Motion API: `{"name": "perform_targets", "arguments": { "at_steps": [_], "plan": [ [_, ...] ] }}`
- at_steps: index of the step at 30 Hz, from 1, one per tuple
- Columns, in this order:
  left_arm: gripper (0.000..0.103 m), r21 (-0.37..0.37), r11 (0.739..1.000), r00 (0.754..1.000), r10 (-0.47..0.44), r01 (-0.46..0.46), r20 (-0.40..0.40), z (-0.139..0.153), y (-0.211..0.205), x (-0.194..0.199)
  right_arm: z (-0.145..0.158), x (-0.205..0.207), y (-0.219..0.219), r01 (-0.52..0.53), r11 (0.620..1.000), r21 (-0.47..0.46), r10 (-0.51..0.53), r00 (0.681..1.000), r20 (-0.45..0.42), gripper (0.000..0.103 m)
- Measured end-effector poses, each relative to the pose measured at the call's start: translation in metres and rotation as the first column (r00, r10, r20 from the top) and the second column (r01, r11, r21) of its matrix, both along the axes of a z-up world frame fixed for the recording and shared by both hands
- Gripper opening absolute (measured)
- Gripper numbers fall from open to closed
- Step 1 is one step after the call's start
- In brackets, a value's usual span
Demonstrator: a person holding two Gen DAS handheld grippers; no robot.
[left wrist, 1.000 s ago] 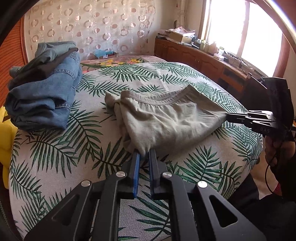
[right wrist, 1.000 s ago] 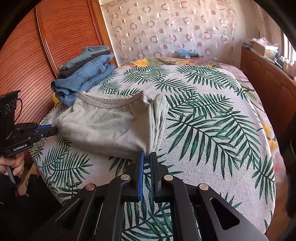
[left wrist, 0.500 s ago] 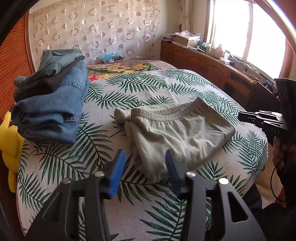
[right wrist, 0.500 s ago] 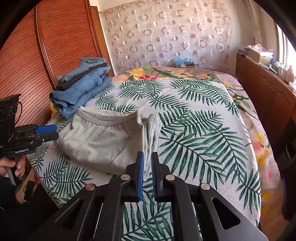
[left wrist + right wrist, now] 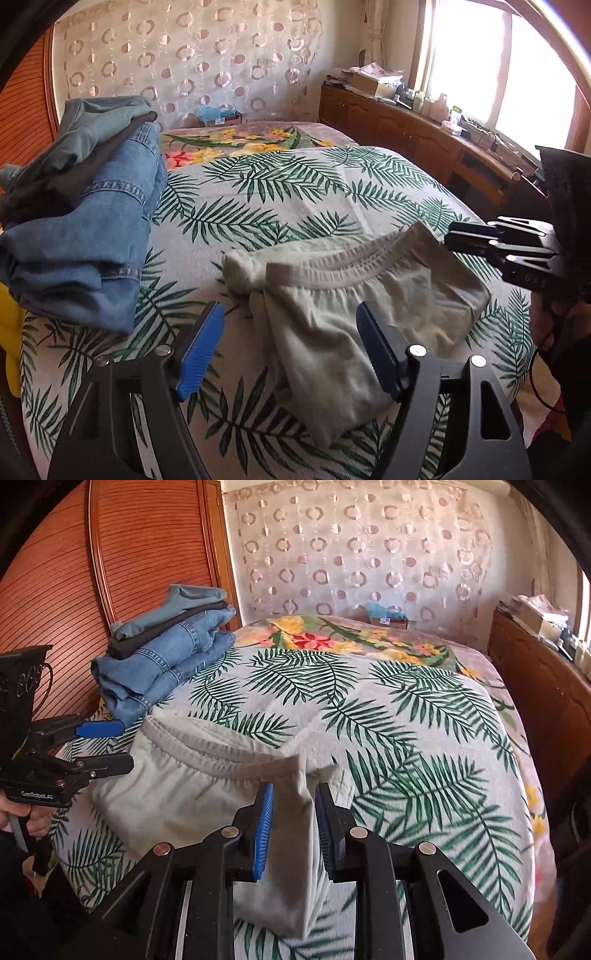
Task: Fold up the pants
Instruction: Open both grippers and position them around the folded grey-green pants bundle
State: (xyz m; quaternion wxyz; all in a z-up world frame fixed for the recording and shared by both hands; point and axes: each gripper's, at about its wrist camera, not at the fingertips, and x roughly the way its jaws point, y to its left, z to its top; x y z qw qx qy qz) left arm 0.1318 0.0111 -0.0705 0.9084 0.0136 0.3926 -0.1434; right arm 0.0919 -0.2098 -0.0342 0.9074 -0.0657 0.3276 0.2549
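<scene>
Folded grey-green pants [image 5: 354, 310] lie on the palm-leaf bedspread [image 5: 266, 206], waistband facing away. My left gripper [image 5: 290, 332] is open just above the pants' near left corner, with nothing in it. In the right wrist view the same pants [image 5: 192, 786] lie at centre left. My right gripper [image 5: 293, 805] is open, its blue pads either side of the pants' folded right edge. Each gripper shows in the other's view: the right one [image 5: 480, 240] at the pants' far right corner, the left one [image 5: 107, 746] at their left edge.
A stack of folded jeans [image 5: 85, 229] sits at the bed's left, by the wooden headboard [image 5: 74, 590]. A wooden cabinet [image 5: 406, 133] with clutter runs under the window on the right. A floral blanket [image 5: 351, 638] covers the far end of the bed.
Both grippers were shut a second ago. The left one opened first and drew back from the pants. The right one has now opened too, astride the pants' right edge.
</scene>
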Motion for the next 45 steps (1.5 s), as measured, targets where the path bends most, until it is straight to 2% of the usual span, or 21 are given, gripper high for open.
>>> {"name": "perform_targets", "arguments": {
  "at_steps": [2, 9, 10, 12, 14, 18, 22, 25, 27, 29, 31, 36, 42, 45],
  "plan": [
    [0.07, 0.011, 1.0, 1.0, 0.002, -0.002, -0.002, 0.0, 0.0, 0.007, -0.004, 0.011, 0.006, 0.0, 1.0, -0.009, 0.0, 1.0, -0.008, 0.024],
    [0.07, 0.035, 0.999, 1.0, 0.014, -0.013, -0.022, -0.007, -0.001, 0.021, -0.013, 0.038, 0.016, 0.003, 1.0, -0.03, -0.004, 0.999, -0.044, 0.022],
    [0.07, 0.036, 0.999, 1.0, 0.013, -0.012, -0.022, -0.008, -0.002, 0.021, -0.013, 0.038, 0.016, -0.002, 1.0, -0.028, 0.001, 0.999, -0.046, 0.006],
    [0.07, 0.041, 0.999, 1.0, 0.014, -0.013, -0.02, -0.009, -0.002, 0.022, -0.012, 0.039, 0.015, -0.011, 1.0, -0.012, 0.011, 0.999, -0.043, 0.005],
    [0.07, 0.042, 0.999, 1.0, 0.016, -0.016, -0.019, -0.01, -0.002, 0.022, -0.009, 0.04, 0.01, 0.03, 1.0, 0.004, -0.03, 0.999, -0.012, 0.005],
    [0.07, 0.051, 0.998, 0.999, 0.027, -0.025, -0.023, -0.013, -0.002, 0.026, -0.02, 0.053, 0.003, 0.078, 0.997, 0.003, -0.078, 0.994, -0.075, 0.005],
    [0.07, 0.085, 0.995, 0.998, 0.048, -0.045, -0.033, -0.019, -0.001, 0.034, -0.021, 0.054, 0.006, 0.076, 0.997, -0.006, -0.076, 0.994, -0.081, 0.005],
    [0.07, 0.095, 0.994, 0.998, 0.059, -0.055, -0.038, -0.024, 0.002, 0.038, -0.015, 0.05, 0.005, 0.071, 0.997, 0.009, -0.07, 0.995, -0.076, 0.009],
    [0.07, 0.102, 0.993, 0.997, 0.063, -0.059, -0.037, -0.026, 0.003, 0.04, -0.013, 0.045, 0.004, 0.069, 0.998, -0.005, -0.07, 0.995, -0.068, 0.015],
    [0.07, 0.098, 0.993, 0.997, 0.066, -0.061, -0.043, -0.028, 0.004, 0.042, -0.013, 0.039, 0.003, 0.062, 0.998, -0.01, -0.062, 0.996, -0.071, 0.037],
    [0.07, 0.096, 0.993, 0.997, 0.066, -0.062, -0.045, -0.029, 0.004, 0.042, -0.017, 0.036, 0.001, 0.068, 0.997, -0.021, -0.07, 0.995, -0.077, 0.047],
    [0.077, 0.084, 0.994, 0.995, 0.079, -0.074, -0.062, -0.033, 0.007, 0.043, -0.026, 0.039, -0.003, 0.082, 0.996, -0.034, -0.086, 0.989, -0.123, 0.048],
    [0.08, 0.052, 0.996, 0.993, 0.081, -0.077, -0.09, -0.036, 0.011, 0.045, -0.026, 0.039, 0.0, 0.077, 0.996, -0.046, -0.082, 0.99, -0.112, 0.051],
    [0.083, 0.055, 0.996, 0.993, 0.071, -0.067, -0.092, -0.037, 0.01, 0.044, -0.027, 0.038, -0.002, 0.065, 0.997, -0.028, -0.068, 0.991, -0.118, 0.055]
  ]
}}
